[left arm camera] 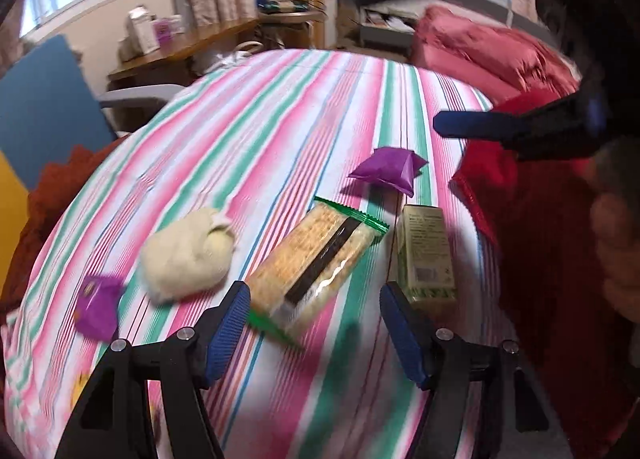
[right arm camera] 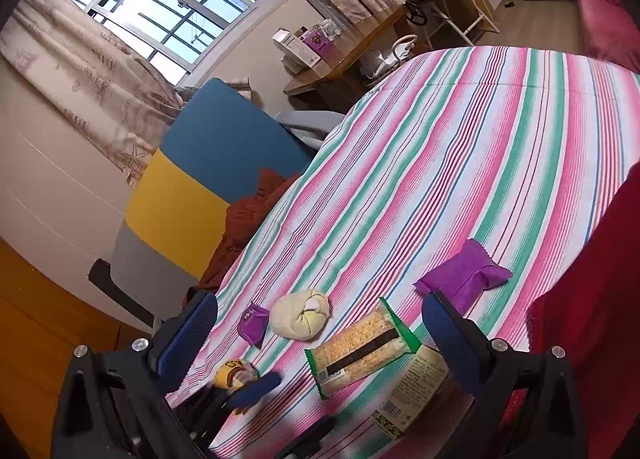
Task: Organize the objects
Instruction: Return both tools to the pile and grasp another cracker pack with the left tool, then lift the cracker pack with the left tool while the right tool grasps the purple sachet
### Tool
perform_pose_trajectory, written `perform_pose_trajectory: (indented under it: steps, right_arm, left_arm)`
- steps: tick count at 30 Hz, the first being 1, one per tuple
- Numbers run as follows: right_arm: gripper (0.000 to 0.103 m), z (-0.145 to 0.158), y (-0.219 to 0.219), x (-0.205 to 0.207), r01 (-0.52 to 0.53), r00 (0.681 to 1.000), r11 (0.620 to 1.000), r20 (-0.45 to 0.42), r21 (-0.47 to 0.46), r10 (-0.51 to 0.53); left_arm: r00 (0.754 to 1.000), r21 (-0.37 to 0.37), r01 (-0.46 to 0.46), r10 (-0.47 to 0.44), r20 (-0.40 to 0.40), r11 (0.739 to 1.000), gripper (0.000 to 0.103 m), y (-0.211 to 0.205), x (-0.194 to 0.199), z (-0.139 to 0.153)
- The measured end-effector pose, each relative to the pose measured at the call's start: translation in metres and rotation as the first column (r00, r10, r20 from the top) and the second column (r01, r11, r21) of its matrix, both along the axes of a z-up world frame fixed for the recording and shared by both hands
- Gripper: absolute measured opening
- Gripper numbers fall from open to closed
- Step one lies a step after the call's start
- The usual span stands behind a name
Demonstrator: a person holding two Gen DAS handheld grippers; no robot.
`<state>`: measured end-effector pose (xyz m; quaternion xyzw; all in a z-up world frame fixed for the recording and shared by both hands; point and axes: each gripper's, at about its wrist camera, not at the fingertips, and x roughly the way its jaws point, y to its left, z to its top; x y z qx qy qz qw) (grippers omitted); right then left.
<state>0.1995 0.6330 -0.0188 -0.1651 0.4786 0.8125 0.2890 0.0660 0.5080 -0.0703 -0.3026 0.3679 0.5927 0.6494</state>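
Several snacks lie on the striped bed cover (left arm camera: pixel 280 131). They are a cracker packet (left arm camera: pixel 316 259) with green ends, a cream bun (left arm camera: pixel 188 255), a purple pouch (left arm camera: pixel 390 169), a small purple packet (left arm camera: pixel 98 307) and a green-beige box (left arm camera: pixel 426 255). My left gripper (left arm camera: pixel 316 333) hovers open just short of the cracker packet's near end, and its pads touch nothing. In the right wrist view my right gripper (right arm camera: pixel 320 341) is open above the cracker packet (right arm camera: pixel 360 351) and the box (right arm camera: pixel 416 391). A yellow packet (right arm camera: pixel 232 373) lies by a blue fingertip (right arm camera: pixel 256 389) of the left gripper.
Red fabric (left arm camera: pixel 540 239) covers the right side, next to the box. A brown cloth (right arm camera: pixel 248 215) hangs at the bed's left edge beside a blue and yellow panel (right arm camera: pixel 208 163). A wooden desk (right arm camera: pixel 340 59) with boxes stands beyond the bed.
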Motion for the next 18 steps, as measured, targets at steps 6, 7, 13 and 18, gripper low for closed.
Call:
perform_pose_trajectory:
  steps: [6, 7, 13, 18]
  right_arm:
    - [0.103, -0.001, 0.001, 0.001, -0.005, 1.0, 1.0, -0.013, -0.005, 0.005]
    - [0.103, -0.002, 0.002, 0.001, -0.006, 1.0, 1.0, -0.012, -0.005, 0.006]
    - [0.103, -0.002, 0.002, -0.001, -0.01, 1.0, 1.0, -0.005, -0.007, 0.01]
    - [0.103, -0.003, 0.003, -0.002, -0.007, 1.0, 1.0, 0.007, -0.013, 0.007]
  left_arm:
    - [0.998, -0.061, 0.051, -0.053, -0.033, 0.997, 0.068, 0.032, -0.002, -0.02]
    - [0.998, -0.07, 0.043, -0.045, -0.036, 0.997, 0.068, 0.035, -0.004, -0.024]
    - [0.999, -0.058, -0.024, 0.027, 0.042, 0.998, 0.055, 0.033, -0.012, -0.032]
    - [0.991, -0.053, -0.126, 0.129, 0.041, 0.991, 0.047, 0.006, -0.014, -0.028]
